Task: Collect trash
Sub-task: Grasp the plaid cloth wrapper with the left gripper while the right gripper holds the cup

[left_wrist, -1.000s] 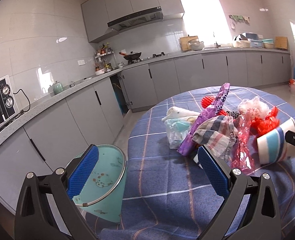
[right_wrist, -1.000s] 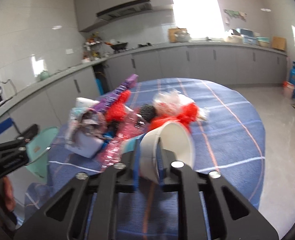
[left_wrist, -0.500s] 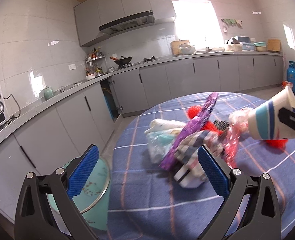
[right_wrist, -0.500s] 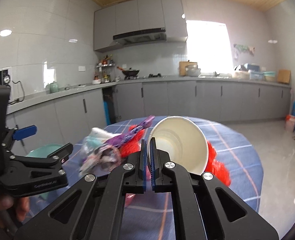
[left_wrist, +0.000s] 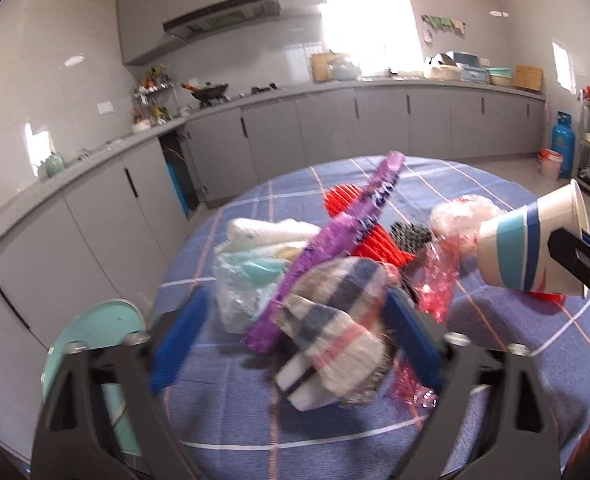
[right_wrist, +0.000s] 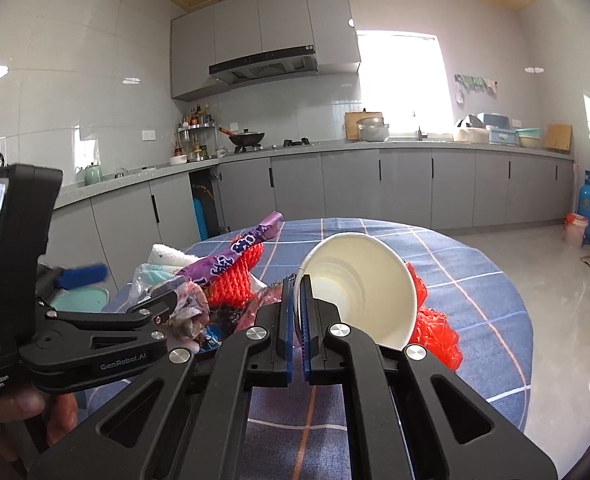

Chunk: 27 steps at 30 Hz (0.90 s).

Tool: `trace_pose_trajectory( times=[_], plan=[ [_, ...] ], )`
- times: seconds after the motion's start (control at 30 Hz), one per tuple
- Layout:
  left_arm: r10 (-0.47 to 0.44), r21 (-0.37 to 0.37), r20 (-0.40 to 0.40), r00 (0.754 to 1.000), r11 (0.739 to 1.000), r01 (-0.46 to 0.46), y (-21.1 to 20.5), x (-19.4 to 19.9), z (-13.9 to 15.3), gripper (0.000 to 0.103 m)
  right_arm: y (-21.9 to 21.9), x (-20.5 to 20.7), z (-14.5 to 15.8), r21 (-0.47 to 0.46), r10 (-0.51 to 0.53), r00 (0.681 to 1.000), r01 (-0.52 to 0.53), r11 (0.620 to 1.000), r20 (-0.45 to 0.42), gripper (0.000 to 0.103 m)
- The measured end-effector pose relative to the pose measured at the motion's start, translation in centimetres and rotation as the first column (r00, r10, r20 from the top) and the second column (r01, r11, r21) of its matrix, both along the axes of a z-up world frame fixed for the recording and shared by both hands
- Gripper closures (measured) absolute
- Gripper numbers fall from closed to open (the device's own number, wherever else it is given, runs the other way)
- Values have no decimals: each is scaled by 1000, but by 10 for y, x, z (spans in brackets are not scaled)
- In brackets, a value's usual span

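Note:
A pile of trash lies on the round table: a purple wrapper, a crumpled plaid piece, a clear bag, red netting and pink film. My left gripper is low at the pile's near side, its jaws closing. The plaid piece and the wrapper's end sit between the blue pads, and the left pad is clear of the bag. My right gripper is shut on the rim of a white paper cup with blue stripes, held tilted above the table's right side.
A teal bin stands on the floor by the table's left edge. Grey cabinets and a worktop run behind. A blue gas cylinder and a red bucket stand far right. A hand holds the left gripper.
My left gripper has moved in on the pile and its jaws have narrowed around the plaid piece. The right gripper has lifted and tilted the cup off the table.

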<state>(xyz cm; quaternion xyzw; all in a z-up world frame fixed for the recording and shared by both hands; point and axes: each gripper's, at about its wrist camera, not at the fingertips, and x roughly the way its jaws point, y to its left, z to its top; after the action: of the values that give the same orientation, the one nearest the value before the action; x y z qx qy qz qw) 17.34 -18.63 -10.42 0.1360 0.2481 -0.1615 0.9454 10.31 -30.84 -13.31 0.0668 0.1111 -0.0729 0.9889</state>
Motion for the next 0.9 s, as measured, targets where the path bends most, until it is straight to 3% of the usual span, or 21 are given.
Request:
trace_pose_trajectory(
  times=[0.03, 0.07, 0.1, 0.17, 0.47, 0.7, 0.9],
  plan=[
    [-23, -6, -21, 1000, 1000, 23, -1, 1, -3, 43, 1, 1, -1, 1, 1, 1000, -1, 1000, -1, 99],
    [-52, -13, -44, 998, 999, 52, -3, 1, -5, 65, 1, 1, -2, 1, 2, 1000, -2, 1000, -2, 99],
    [-66, -12, -54, 996, 998, 65, -5, 0, -6, 80, 2, 2, -2, 1, 4, 1000, -4, 1000, -4, 99],
    [-97, -16, -49, 994, 995, 97, -7, -5, -6, 87, 4, 2, -3, -3, 5, 1000, -5, 1000, -3, 99],
    [-147, -76, 79, 986, 985, 154, 6, -31, 37, 91, 10, -3, 11, -23, 9, 999, -8, 1000, 40, 99],
    [-114, -113, 165, 980, 985, 133, 26, -38, 63, 92, 11, 0, 20, -19, 25, 997, -23, 1000, 70, 99],
    [-79, -129, 190, 979, 986, 105, 44, -40, 74, 92, 15, 9, 28, -7, 59, 994, -58, 998, 90, 99]
  ],
)
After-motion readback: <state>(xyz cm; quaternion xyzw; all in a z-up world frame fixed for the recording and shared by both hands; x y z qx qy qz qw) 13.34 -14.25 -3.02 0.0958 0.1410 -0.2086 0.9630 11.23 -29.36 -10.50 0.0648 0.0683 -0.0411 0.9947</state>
